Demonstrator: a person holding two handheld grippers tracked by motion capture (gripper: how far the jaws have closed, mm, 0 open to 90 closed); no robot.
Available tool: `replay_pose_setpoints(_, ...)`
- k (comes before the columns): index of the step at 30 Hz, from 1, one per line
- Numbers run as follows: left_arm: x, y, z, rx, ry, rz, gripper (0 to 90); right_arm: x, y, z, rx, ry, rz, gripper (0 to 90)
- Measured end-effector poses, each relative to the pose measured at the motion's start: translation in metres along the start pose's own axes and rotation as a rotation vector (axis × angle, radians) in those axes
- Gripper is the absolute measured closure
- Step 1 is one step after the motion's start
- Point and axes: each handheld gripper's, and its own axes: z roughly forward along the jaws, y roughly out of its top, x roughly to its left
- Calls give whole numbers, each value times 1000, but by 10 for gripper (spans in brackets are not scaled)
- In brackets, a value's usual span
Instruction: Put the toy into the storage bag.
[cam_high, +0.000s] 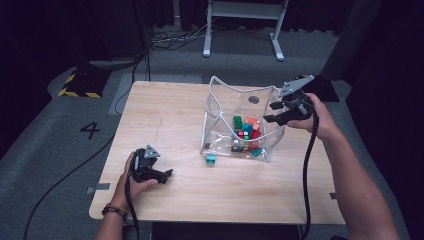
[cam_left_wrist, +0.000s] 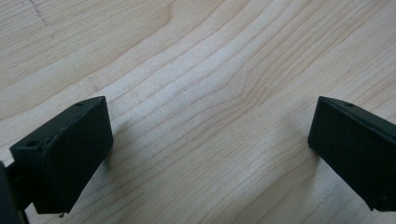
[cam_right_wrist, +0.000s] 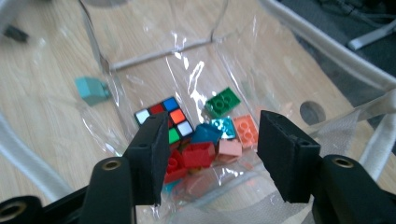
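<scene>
Both grippers gape empty, left gripper (cam_high: 161, 175) near-left on the table (cam_high: 165, 115), right gripper (cam_right_wrist: 210, 154) over the floppy, slippery clear bag (cam_high: 217, 120), probably best pinched by its stiffer white-trimmed rim.

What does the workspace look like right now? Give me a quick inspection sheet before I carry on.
Surface: light wooden table, round hole near the far edge.
Job's things: clear plastic bag standing open, holding a puzzle cube, a green brick and red, blue and salmon bricks.
Clutter: one teal brick on the table just outside the bag.
Grippers: left gripper open, low over bare wood, empty; right gripper open at the bag's right rim, pointing in at the bricks, holding nothing.
Cables: one black cable trails from each gripper toward the person.
Surroundings: grey floor marked 4, yellow-black hazard tape, white stand legs, dark curtains.
</scene>
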Motion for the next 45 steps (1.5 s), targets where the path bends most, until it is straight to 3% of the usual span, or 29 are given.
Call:
replay_pose_setpoints(3,0,0,0,-2,2,4,2,3,-6,-6,-81,3,22,402)
replay_pose_setpoints(5,0,0,0,0,0,0,2,7,-9,-11,-126,-5,1,384)
replay_pose_setpoints(13,0,0,0,-1,0,2,2,20,-24,-23,-228,-27,31,298)
replay_pose_setpoints(17,0,0,0,-3,2,3,2,25,-33,-29,-281,-6,56,282)
replay_pose_setpoints(22,0,0,0,1,-6,2,2,36,-44,-35,-308,-9,17,273)
replay_pose_setpoints(27,0,0,0,-1,-4,3,2,49,-57,-39,-356,-4,19,273)
replay_pose_setpoints(38,0,0,0,1,-4,2,2,68,-74,-36,-361,13,12,273)
replay_pose_setpoints(45,0,0,0,0,-6,2,2,82,-83,-38,-412,33,15,282)
